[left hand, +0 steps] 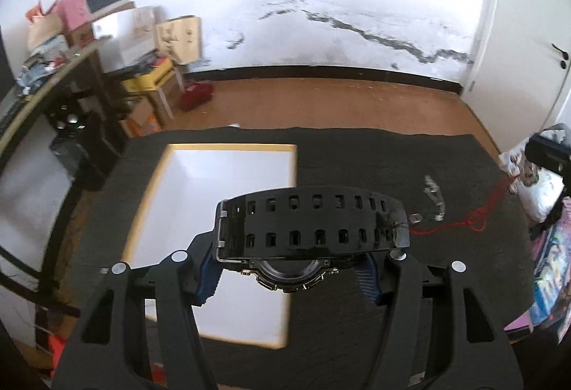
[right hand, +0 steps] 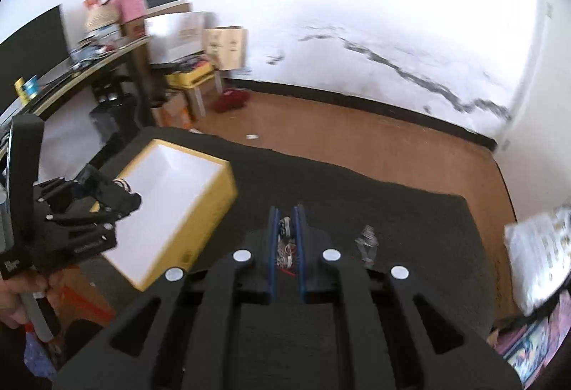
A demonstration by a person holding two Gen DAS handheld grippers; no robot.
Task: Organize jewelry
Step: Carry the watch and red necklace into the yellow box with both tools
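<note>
Left gripper [left hand: 291, 277]: its blue-padded fingers [left hand: 208, 277] clamp a black watch [left hand: 310, 229] by the case; the perforated strap loops across just ahead of the fingertips, buckle end to the gripper's left.
Box [left hand: 228, 172]: a yellow-walled box with a white inside, on the dark mat [left hand: 374, 161]; it lies directly below and ahead of the left gripper, slightly to its left.
Right gripper [right hand: 287, 247]: jaws nearly together, pinching a small bundle of jewelry [right hand: 285, 247], silvery pieces with a red thread showing at the lower end.
Silver piece [right hand: 367, 241]: lies on the mat just to the right of the right gripper's fingers, apart from them.
Red cord [left hand: 464, 222]: trails on the mat ahead and right of the left gripper, beside a silvery chain [left hand: 435, 199].
Box from the right gripper [right hand: 178, 208]: ahead and to its left, with the left gripper [right hand: 117, 200] hanging over its near-left corner.
</note>
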